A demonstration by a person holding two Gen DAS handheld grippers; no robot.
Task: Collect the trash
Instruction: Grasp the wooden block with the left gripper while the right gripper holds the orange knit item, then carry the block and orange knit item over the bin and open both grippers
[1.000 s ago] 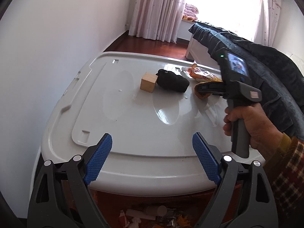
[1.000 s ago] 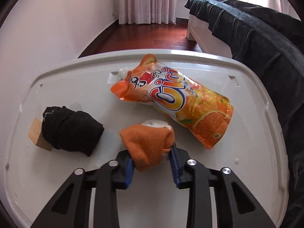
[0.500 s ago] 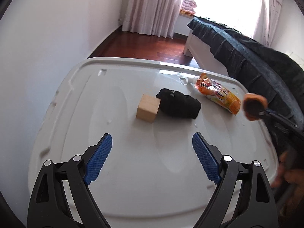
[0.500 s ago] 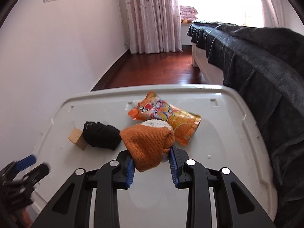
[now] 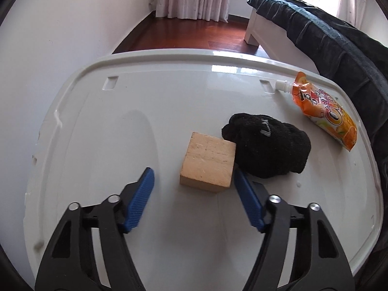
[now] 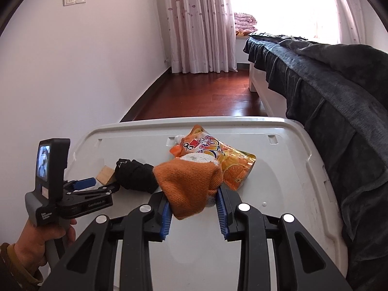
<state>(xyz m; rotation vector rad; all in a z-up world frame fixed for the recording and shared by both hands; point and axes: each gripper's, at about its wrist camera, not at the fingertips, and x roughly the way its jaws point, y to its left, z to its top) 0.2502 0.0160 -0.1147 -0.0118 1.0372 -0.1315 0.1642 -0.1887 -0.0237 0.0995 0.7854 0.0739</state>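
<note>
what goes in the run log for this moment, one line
left gripper: open, at wooden block | right gripper: shut on orange sock | black sock, juice pouch: on lid

Quick count from my feeds: one white bin lid (image 5: pixel 150 101) carrying everything. On it I see one wooden block (image 5: pixel 208 162) around the middle, one black sock bundle (image 5: pixel 269 150) touching the block's right side, and one orange juice pouch (image 5: pixel 325 114) over by the far right corner. Then one orange sock (image 6: pixel 191 184) held up off the lid. So two socks total, one block, one pouch. Two grippers, left gripper (image 5: pixel 194 189) and right gripper (image 6: pixel 194 208).
</note>
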